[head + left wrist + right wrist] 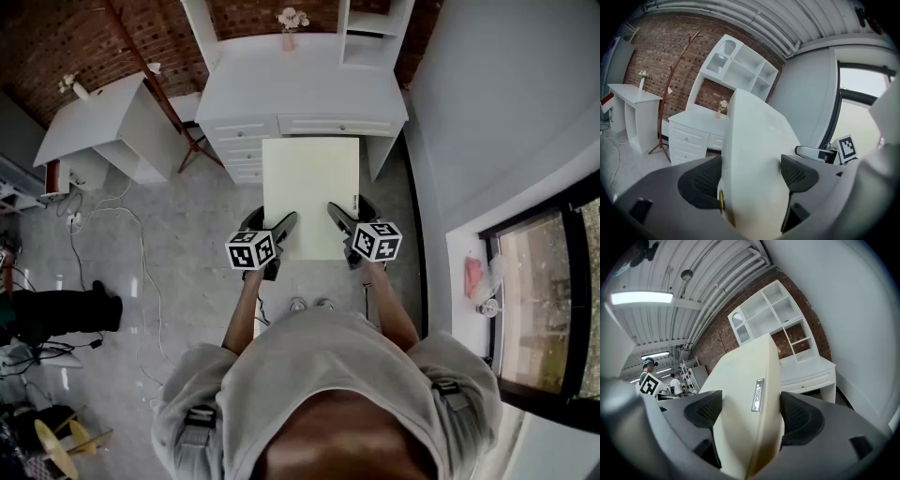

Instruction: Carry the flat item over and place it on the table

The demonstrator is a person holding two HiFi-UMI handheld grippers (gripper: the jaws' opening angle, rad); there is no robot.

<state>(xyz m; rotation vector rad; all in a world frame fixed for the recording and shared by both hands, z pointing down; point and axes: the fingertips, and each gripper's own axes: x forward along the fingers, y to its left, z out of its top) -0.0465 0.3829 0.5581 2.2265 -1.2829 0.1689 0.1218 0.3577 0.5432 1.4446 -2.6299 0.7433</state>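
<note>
Left tool (270, 225) and right tool (353, 214) clamp the cream panel (310, 183) at its 6 o'clock end; its metal badge (759, 395) shows plainly only in the right gripper view.

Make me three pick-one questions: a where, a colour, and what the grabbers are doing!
1. Where is the flat cream panel? A: held before the white desk with drawers. B: on the floor. C: in a drawer.
2. The brick wall behind the desk is A: blue. B: reddish-brown. C: yellow.
3. Left gripper and right gripper: A: both empty. B: one empty. C: both clamped on the panel.
A, grippers carry it; B, brown bricks show; C, pads press it in both gripper views.
</note>
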